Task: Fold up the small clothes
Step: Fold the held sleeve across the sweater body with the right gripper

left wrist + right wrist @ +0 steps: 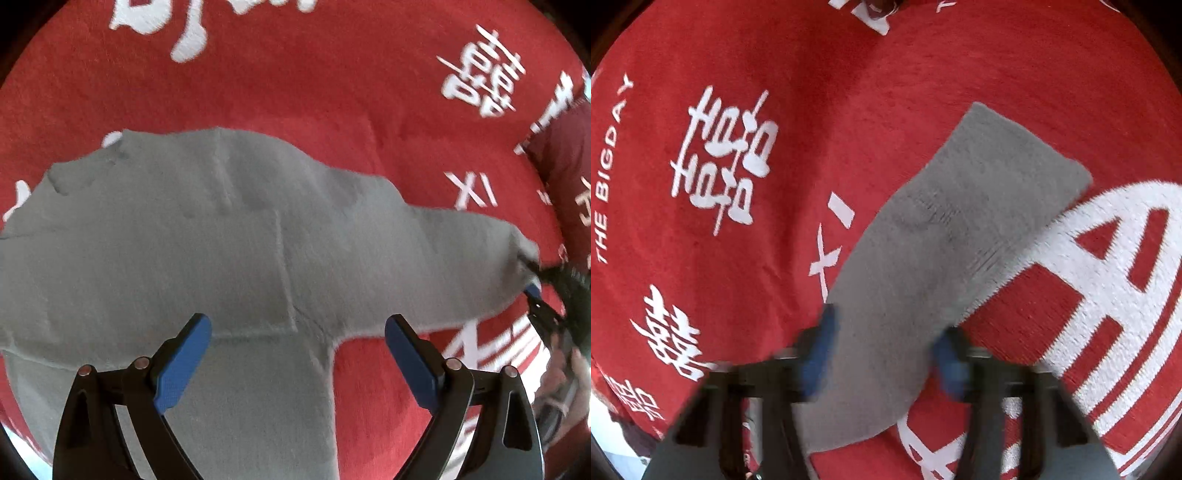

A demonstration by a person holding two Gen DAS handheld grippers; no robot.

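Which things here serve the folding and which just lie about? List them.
Job: grey garment, left gripper, right gripper.
Lying about: red blanket with white lettering, dark red cushion at its edge.

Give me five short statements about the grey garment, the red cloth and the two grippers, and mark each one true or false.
1. The grey garment lies on a red cloth with white lettering. True.
2. The left gripper is clamped shut on the garment. False: its blue pads stand wide apart above the fabric, gripping nothing.
3. The right gripper has a strip of the grey garment between its fingers. True, though blur hides whether they are pinching it.
4. The garment is blue denim. False: it is plain grey knit.
5. In the left wrist view, the other gripper meets the garment's far right end. True.
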